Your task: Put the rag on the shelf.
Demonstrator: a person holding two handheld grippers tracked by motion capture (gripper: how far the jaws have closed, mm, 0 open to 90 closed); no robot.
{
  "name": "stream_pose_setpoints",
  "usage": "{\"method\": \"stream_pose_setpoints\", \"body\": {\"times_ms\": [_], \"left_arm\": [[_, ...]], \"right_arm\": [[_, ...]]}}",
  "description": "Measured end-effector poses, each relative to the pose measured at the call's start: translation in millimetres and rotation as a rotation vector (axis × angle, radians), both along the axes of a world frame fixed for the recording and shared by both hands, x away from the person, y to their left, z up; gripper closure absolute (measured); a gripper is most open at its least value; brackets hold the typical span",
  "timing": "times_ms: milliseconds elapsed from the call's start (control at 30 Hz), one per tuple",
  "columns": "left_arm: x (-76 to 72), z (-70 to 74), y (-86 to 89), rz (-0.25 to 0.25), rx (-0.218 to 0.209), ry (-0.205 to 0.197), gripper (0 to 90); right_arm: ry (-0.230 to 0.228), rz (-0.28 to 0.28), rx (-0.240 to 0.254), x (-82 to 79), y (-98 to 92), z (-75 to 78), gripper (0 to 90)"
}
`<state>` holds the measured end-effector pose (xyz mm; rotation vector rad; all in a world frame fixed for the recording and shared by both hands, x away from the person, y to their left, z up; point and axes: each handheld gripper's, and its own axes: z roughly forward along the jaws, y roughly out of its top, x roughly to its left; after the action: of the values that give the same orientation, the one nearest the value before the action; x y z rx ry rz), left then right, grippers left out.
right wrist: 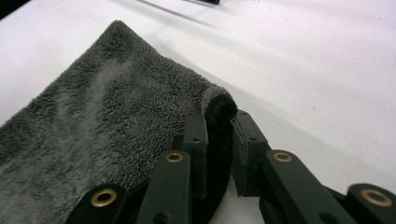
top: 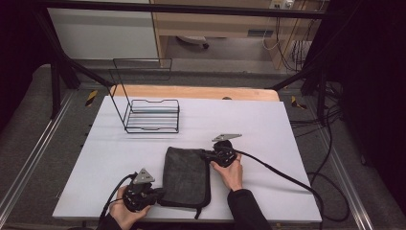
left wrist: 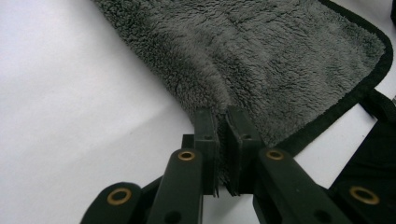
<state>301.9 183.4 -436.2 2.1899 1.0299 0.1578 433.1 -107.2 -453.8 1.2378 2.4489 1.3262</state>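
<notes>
A dark grey fleece towel point(top: 186, 175) with a black hem lies folded on the white table top point(top: 268, 129), near its front edge. My left gripper point(top: 160, 193) is at the towel's near left corner. In the left gripper view its jaws point(left wrist: 223, 121) are pinched on the towel point(left wrist: 280, 56) at its edge. My right gripper point(top: 206, 154) is at the far right corner. In the right gripper view the folded corner of the towel point(right wrist: 107, 116) bulges up between its jaws point(right wrist: 217, 126), which close on it.
A black wire rack point(top: 152, 115) with a tall back frame stands at the table's back left. Cables trail from both grippers, the right one point(top: 287, 177) across the table's right side. A wooden strip point(top: 191, 92) runs along the far edge.
</notes>
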Motion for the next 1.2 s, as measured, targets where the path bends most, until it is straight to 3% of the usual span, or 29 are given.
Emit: {"method": "stream_pose_setpoints", "body": {"times_ms": [100,167,233,300,333,400,533,767,900,1100,1200], "left_arm": [[0.5,-0.4,0.6,-0.002,-0.002,-0.002,83.0],[0.5,0.2,1.3,-0.008,-0.002,-0.011,79.8],[1.6,5.4,6.2,-0.024,0.005,-0.041,76.0],[2.4,7.6,8.3,-0.025,0.001,-0.049,68.5],[5.8,11.4,14.4,-0.024,-0.025,-0.067,65.2],[7.9,12.4,16.6,-0.028,-0.028,-0.074,55.2],[23.1,19.7,29.2,-0.002,-0.058,-0.099,44.2],[42.6,25.3,33.5,0.000,-0.057,-0.120,22.3],[63.3,24.2,25.1,0.014,-0.033,-0.094,13.6],[82.3,25.1,13.0,0.034,-0.047,-0.103,10.9],[93.4,26.5,7.6,0.053,-0.020,-0.109,10.9]], "right_arm": [[-0.018,0.001,-0.013,-0.3,-1.3,1.7,70.9],[-0.058,0.002,-0.022,-2.3,-3.3,5.7,62.3],[-0.086,0.005,-0.010,-4.8,-7.3,11.2,53.1],[-0.092,0.005,0.010,-7.5,-12.6,16.8,42.8],[-0.102,0.014,0.003,-9.3,-15.8,19.5,38.9],[-0.117,0.017,-0.001,-14.2,-21.1,23.4,28.9],[-0.133,0.028,-0.002,-23.7,-31.6,27.2,16.8],[-0.104,0.036,0.003,-35.9,-43.9,24.4,5.2],[-0.095,0.017,0.013,-41.4,-50.3,19.9,3.2],[-0.079,0.011,0.015,-47.6,-57.0,14.2,2.6],[-0.082,0.012,0.010,-49.2,-59.2,14.4,2.2]]}}
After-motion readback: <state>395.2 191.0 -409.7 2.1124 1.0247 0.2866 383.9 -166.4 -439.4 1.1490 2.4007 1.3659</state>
